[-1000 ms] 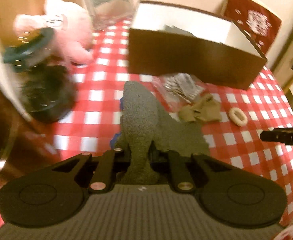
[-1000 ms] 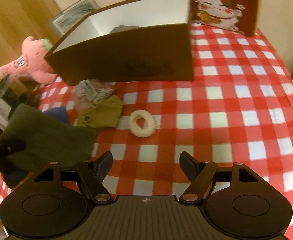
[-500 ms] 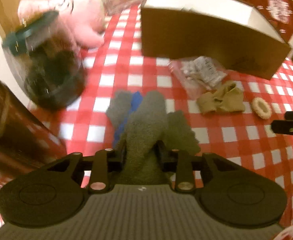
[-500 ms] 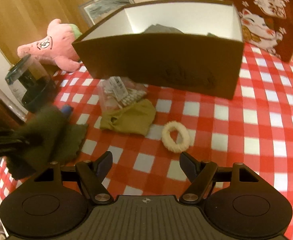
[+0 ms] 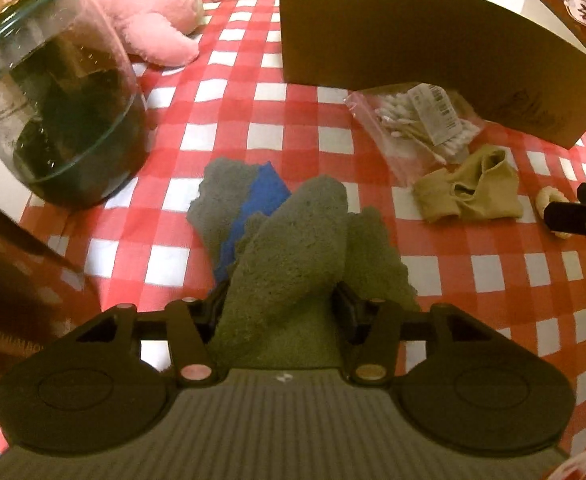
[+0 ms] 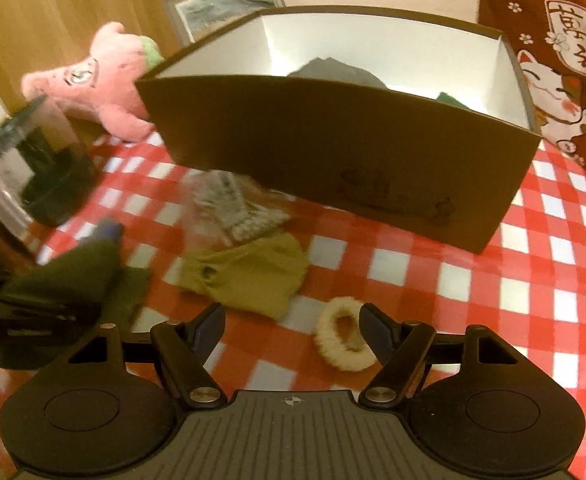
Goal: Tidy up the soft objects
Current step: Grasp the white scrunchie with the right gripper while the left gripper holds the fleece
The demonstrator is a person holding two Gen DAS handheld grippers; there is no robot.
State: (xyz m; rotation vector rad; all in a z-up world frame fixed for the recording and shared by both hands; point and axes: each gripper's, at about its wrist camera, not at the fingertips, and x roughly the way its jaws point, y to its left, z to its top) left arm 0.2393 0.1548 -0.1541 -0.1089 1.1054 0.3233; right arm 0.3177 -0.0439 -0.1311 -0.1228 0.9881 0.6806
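A fuzzy olive-green cloth (image 5: 293,248) lies bunched on the red-checked tablecloth (image 5: 221,92), partly over a blue cloth (image 5: 261,200). My left gripper (image 5: 281,306) points down at it; its jaws are opening, with the cloth's near fold still between them. A tan sock-like cloth (image 6: 249,276) and a cream fuzzy ring (image 6: 343,338) lie to the right. Just above the ring, my right gripper (image 6: 293,320) is open and holds nothing, its right finger close to the ring. The brown box (image 6: 333,140) behind holds grey and green cloths (image 6: 333,70).
A pink plush toy (image 5: 141,12) sits at the back left beside a glass jar (image 5: 61,112) with a teal lid. A clear bag of cotton swabs (image 5: 417,116) lies against the box front. A red lucky-cat hanging (image 6: 553,92) stands behind the box.
My left gripper came down with the green cloth onto the table and its jaws spread apart. My right gripper moved closer to the cream ring, staying open.
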